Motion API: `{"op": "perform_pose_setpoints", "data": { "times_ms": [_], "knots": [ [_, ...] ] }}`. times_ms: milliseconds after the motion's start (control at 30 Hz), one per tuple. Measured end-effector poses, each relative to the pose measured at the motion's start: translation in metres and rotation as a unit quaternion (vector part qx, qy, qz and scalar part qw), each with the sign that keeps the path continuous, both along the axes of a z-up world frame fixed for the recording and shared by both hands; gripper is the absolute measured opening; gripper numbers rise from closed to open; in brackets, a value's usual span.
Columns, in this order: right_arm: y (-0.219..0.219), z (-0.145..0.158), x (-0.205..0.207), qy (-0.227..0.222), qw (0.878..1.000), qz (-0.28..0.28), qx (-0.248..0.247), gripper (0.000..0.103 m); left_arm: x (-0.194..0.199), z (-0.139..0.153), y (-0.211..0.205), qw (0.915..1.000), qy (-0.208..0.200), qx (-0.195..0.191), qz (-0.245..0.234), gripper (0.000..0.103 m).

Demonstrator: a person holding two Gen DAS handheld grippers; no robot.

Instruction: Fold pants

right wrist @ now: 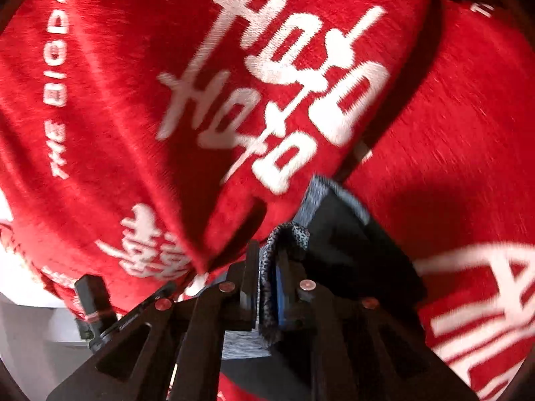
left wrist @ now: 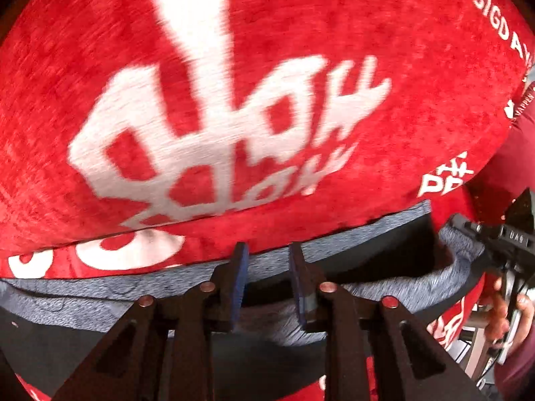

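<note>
The pants (left wrist: 401,284) are grey-blue knit with a black inner side. They hang in a sagging band across the bottom of the left wrist view. My left gripper (left wrist: 267,267) grips a bunch of this fabric between its blue-padded fingers, which stand a little apart around the thick fold. In the right wrist view the pants' edge (right wrist: 334,207) and a speckled cord (right wrist: 291,234) sit pinched in my right gripper (right wrist: 267,284). That tool's black body (left wrist: 501,237) shows at the right of the left wrist view, held by a hand (left wrist: 501,314).
A red plush blanket (left wrist: 301,33) with big white letters lies under everything and fills both views. In the right wrist view it (right wrist: 117,100) overlaps a second red layer (right wrist: 468,133). A pale surface (right wrist: 26,334) shows at the lower left.
</note>
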State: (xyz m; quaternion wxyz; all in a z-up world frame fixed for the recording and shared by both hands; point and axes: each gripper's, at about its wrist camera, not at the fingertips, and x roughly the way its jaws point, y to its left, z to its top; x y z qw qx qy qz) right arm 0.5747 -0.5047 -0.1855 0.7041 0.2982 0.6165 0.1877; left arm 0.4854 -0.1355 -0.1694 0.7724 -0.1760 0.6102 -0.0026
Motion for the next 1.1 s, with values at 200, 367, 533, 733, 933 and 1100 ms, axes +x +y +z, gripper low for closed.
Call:
{"op": "perform_pose_setpoints", "data": {
  "times_ms": [200, 367, 533, 733, 933, 1100],
  "knots": [
    [0.017, 0.028, 0.002, -0.043, 0.997, 0.04, -0.049, 0.079, -0.026, 0.014, 0.0, 0.9993, -0.007, 0.029, -0.021, 0.047],
    [0.003, 0.043, -0.045, -0.052, 0.986, 0.033, -0.152, 0.076, -0.063, 0.011, -0.018, 0.9983, 0.008, 0.043, -0.039, 0.047],
    [-0.04, 0.007, -0.083, 0.002, 0.992, -0.031, -0.125, 0.071, -0.085, -0.018, -0.035, 0.9972, 0.051, 0.037, -0.041, 0.047],
    [-0.07, 0.01, -0.103, -0.009, 0.982, -0.129, -0.139, 0.068, -0.098, -0.036, -0.038, 0.9961, 0.065, 0.05, -0.033, 0.047],
    [-0.063, -0.025, -0.094, 0.046, 0.993, -0.081, -0.077, 0.067, -0.095, -0.046, -0.038, 0.9958, 0.069, 0.058, -0.013, 0.047],
    [-0.049, -0.054, -0.081, 0.084, 0.991, -0.095, -0.033, 0.007, -0.094, -0.05, -0.04, 0.9954, 0.074, 0.06, 0.008, 0.047]
  ]
}}
